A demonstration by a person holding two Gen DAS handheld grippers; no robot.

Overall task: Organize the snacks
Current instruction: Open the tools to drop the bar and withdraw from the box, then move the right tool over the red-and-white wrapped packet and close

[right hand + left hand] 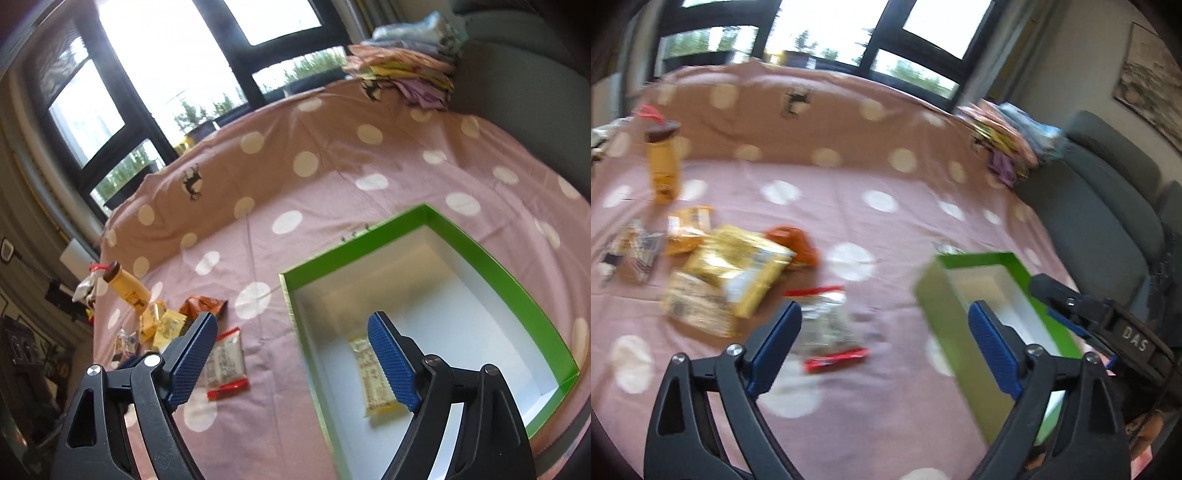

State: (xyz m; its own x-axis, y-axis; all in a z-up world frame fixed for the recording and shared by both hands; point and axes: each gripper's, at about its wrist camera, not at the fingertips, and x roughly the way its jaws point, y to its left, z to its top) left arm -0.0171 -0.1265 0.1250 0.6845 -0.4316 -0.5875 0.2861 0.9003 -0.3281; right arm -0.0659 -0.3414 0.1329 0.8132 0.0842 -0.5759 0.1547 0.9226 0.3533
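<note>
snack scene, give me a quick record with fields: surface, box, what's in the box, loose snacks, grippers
surface: pink polka-dot cloth
box: green box, open top, white inside
in box: one yellow snack packet, lying flat
loose snacks: red-ended clear packet nearest the box; pile of yellow packets and orange packet further left; tan bottle upright behind
left gripper: open, holding nothing
right gripper: open, holding nothing, over the box

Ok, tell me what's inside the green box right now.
In the right wrist view, the green box holds one pale yellow snack packet lying flat on its white floor. The right gripper covers part of the packet and the near floor, so that area cannot be checked.
</note>
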